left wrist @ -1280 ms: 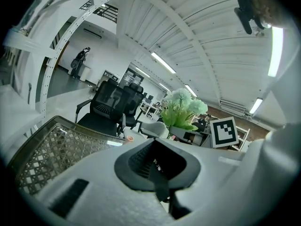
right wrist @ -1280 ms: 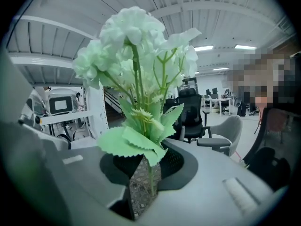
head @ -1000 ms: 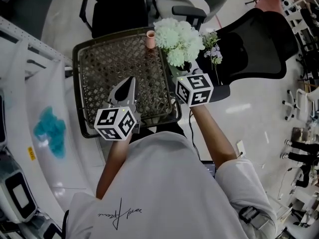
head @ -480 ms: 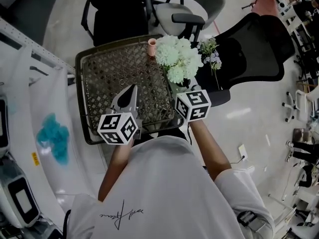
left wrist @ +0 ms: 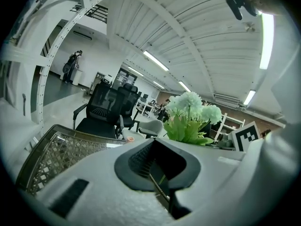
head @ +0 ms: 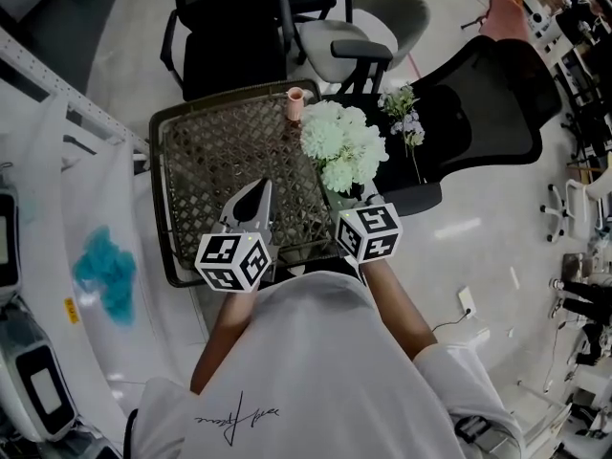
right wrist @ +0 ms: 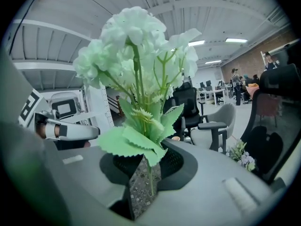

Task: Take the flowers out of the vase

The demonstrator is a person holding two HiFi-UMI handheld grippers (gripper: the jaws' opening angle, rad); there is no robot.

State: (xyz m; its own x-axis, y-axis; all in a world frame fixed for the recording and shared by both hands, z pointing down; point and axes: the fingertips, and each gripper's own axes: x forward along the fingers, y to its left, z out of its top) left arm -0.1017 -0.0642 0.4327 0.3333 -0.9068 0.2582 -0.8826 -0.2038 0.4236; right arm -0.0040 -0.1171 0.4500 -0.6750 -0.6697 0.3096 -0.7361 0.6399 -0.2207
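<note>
A bunch of white-green artificial flowers (head: pixel 342 146) hangs over the right edge of the woven table (head: pixel 206 151). My right gripper (head: pixel 355 199) is shut on its stems just under the leaves. Seen from the right gripper view, the blooms (right wrist: pixel 136 46) rise straight above the right gripper (right wrist: pixel 148 173). The small pink vase (head: pixel 295 103) stands at the table's far edge, apart from the bunch; it also shows as a vase (right wrist: pixel 175 138) behind the leaves. My left gripper (head: pixel 257 188) hovers shut and empty over the table's near side. From the left gripper (left wrist: pixel 157 182) the flowers (left wrist: pixel 190 109) show to the right.
A small purple flower sprig (head: pixel 404 113) lies on a black mesh chair (head: pixel 478 103) to the right. Behind the table stand a black office chair (head: pixel 229 27) and a grey chair (head: pixel 354 27). A white bench with a blue cloth (head: pixel 100 266) runs along the left.
My right gripper has drawn the flower bunch back toward the person, farther from the pink vase. The left gripper has stayed where it was.
</note>
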